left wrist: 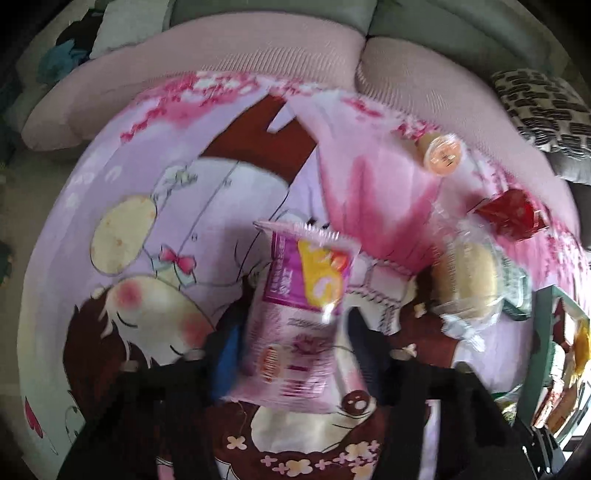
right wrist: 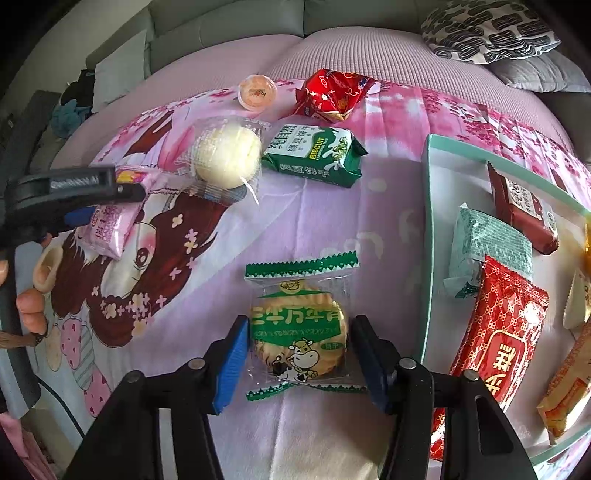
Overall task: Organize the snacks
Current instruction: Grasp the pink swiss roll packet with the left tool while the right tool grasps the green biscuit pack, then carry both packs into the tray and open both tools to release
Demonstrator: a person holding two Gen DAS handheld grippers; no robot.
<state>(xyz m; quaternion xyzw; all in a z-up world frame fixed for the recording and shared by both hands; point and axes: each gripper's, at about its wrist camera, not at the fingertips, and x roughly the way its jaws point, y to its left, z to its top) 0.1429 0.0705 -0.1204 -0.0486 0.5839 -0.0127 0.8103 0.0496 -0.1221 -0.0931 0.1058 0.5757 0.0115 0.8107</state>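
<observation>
My left gripper (left wrist: 291, 332) is shut on a pink and purple snack packet (left wrist: 299, 317) and holds it above the cartoon blanket (left wrist: 147, 229); the same packet (right wrist: 110, 229) shows in the right wrist view, at the far left, in the left gripper (right wrist: 107, 206). My right gripper (right wrist: 299, 354) is open, its fingers on either side of a green-edged clear packet with a round biscuit (right wrist: 299, 325) that lies flat on the blanket. A pale green tray (right wrist: 428, 229) at the right holds several wrapped snacks.
On the blanket lie a wrapped round bun (right wrist: 225, 155), a green biscuit pack (right wrist: 317, 155), a red wrapped snack (right wrist: 332, 96) and a small jelly cup (right wrist: 256, 92). A pink couch cushion (right wrist: 351, 51) and a patterned pillow (right wrist: 484, 29) lie behind.
</observation>
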